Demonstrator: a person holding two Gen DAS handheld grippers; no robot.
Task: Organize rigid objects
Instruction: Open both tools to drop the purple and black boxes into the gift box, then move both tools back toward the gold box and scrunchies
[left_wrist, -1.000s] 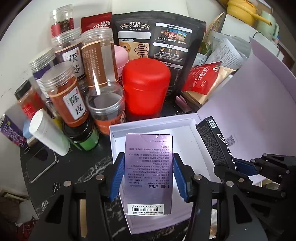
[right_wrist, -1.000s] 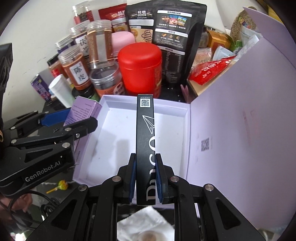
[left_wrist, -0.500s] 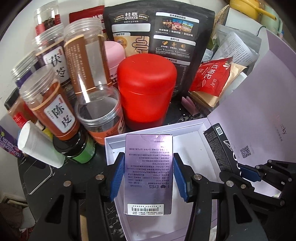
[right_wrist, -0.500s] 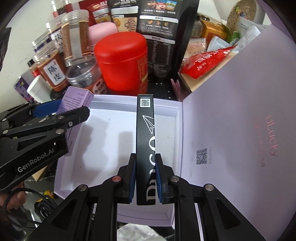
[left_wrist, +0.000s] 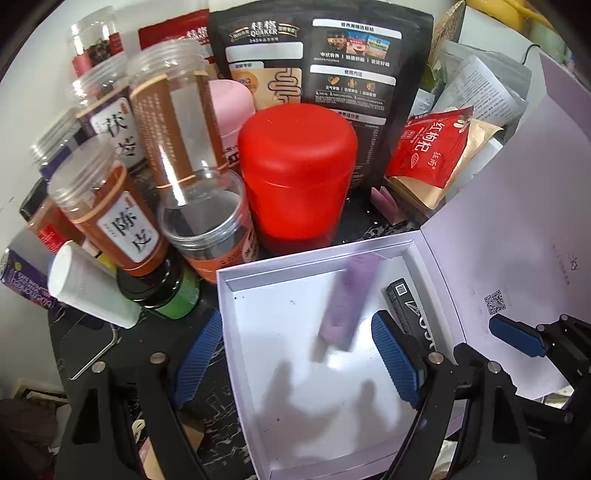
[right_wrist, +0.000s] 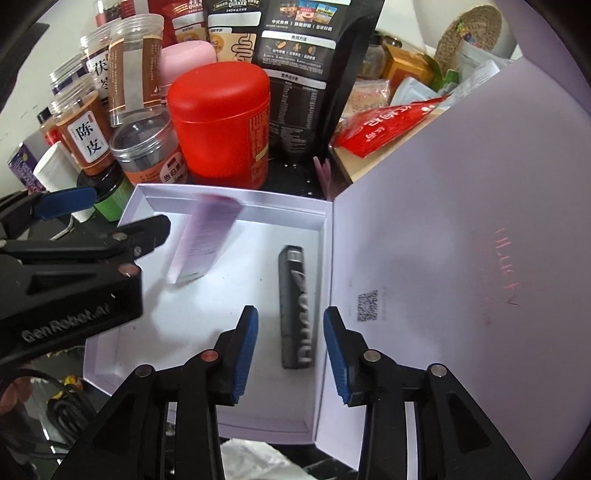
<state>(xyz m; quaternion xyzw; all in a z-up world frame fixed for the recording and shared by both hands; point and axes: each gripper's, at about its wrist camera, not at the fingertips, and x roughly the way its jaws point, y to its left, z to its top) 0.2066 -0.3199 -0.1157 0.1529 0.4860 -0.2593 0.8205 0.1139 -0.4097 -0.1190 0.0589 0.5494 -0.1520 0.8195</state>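
Cluttered tabletop; both grippers' fingers (right_wrist: 243, 354) opening, pads off boxes.

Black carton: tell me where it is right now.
The black carton lies flat inside the open white box, on its right side next to the raised lid, with the blurred purple carton to its left.
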